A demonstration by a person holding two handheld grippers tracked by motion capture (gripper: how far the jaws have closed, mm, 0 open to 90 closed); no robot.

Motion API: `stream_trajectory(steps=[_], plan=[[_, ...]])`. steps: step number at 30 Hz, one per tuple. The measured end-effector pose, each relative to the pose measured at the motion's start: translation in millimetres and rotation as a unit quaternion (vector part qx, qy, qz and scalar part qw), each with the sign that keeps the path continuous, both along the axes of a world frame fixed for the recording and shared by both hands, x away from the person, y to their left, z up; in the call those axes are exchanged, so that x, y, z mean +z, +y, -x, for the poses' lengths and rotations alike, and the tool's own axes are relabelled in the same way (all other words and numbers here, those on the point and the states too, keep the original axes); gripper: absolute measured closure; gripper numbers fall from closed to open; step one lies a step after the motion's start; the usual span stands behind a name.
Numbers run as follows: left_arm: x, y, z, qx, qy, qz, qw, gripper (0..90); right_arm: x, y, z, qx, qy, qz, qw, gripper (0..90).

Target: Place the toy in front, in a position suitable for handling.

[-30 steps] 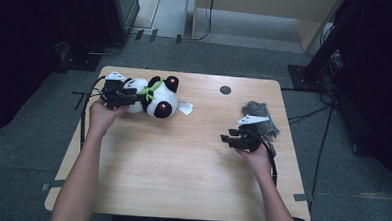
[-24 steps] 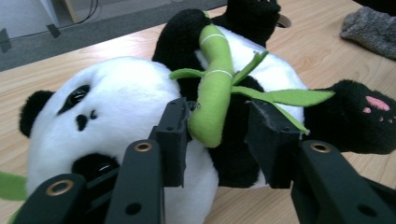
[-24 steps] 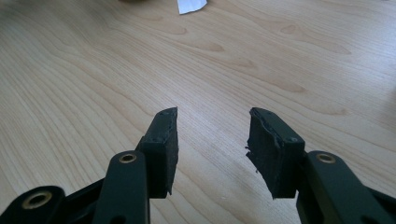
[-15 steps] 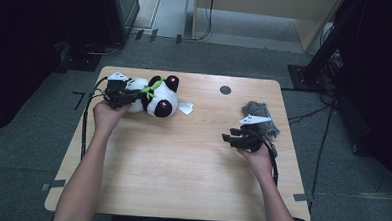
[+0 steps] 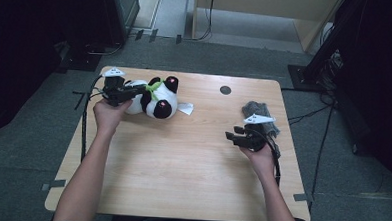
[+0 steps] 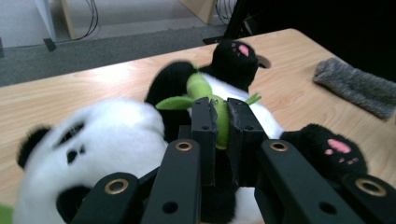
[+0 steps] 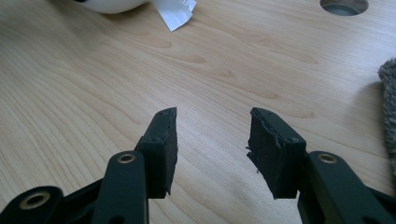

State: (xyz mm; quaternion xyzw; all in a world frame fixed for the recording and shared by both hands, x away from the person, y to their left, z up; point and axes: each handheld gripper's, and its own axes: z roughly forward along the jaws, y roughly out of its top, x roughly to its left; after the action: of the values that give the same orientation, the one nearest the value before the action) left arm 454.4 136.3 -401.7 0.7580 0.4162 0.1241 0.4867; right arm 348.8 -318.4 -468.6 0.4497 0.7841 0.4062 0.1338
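A black and white panda plush lies on the wooden table at its far left. Around its neck is a green scarf. My left gripper has just closed, and its jaws pinch that scarf between them; from above, the same left gripper reaches into the panda from the left. My right gripper hovers low over the table's right side, open, with only bare wood between its fingers. Behind it lies a grey furry cloth.
A white label sticks out from the panda toward the table's middle. A round cable hole sits near the far edge. Dark equipment and cables stand on the floor around the table.
The left gripper's jaws have closed onto the green scarf at the panda's neck. The right hand and gripper stay where they were.
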Motion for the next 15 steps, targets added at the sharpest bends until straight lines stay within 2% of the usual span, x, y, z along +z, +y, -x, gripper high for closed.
stream_trajectory(steps=[6, 12, 15], plan=[[15.5, -9.2, 13.4, -0.002, -0.014, 0.002, 0.9999, 82.9, 1.6, -5.6, 0.3, -0.009, -0.006, -0.003, 0.9999, 52.1], [20.0, -19.5, 21.5, -0.011, -0.010, -0.005, 0.9999, 82.9, 3.9, -11.3, 1.1, -0.015, -0.016, 0.004, 0.9998, 50.9], [22.3, -23.9, 25.4, -0.019, -0.002, 0.003, 0.9998, 82.9, 7.3, -16.5, 0.7, -0.024, -0.022, 0.001, 0.9995, 50.9]])
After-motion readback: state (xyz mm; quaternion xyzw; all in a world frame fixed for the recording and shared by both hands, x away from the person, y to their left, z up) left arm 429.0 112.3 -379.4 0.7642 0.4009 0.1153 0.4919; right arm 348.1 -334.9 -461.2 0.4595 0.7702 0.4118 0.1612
